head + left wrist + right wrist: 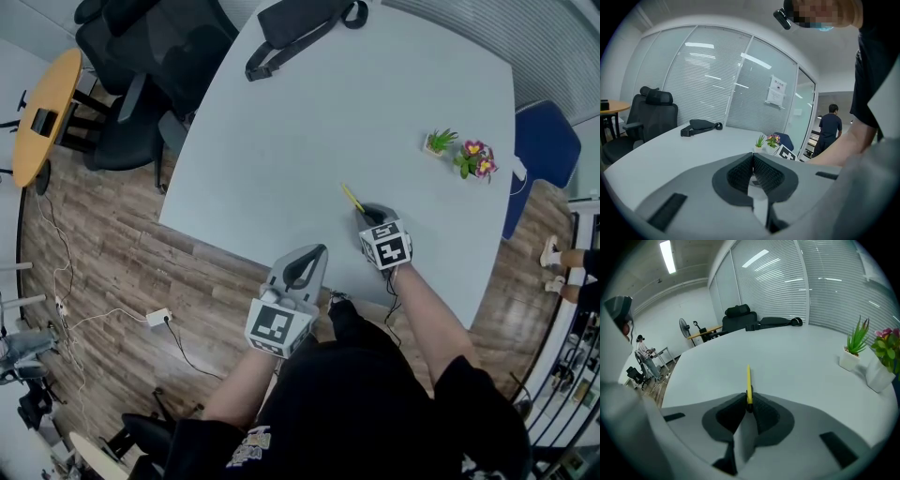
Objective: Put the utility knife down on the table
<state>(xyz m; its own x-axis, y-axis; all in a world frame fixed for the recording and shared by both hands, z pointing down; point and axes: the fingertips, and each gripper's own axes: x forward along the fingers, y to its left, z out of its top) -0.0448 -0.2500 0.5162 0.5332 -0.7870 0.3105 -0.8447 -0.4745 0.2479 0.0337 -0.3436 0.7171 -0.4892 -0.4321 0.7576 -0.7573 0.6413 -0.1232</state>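
- Holding the slim yellow utility knife [748, 380] by its near end, my right gripper [749, 401] has its dark jaws closed on it. The knife's long axis runs straight forward, away from me.
- My left gripper [753, 164] waits at the near edge, jaws together with nothing between them.
- The pale grey table [281, 141] is bare below the knife. I cannot tell whether the tip touches it, so I judge the move is to go down, then release.
- The small green plant in a white pot [438, 142] stands well apart to the right, and the black strap bag [300, 33] lies at the far edge.
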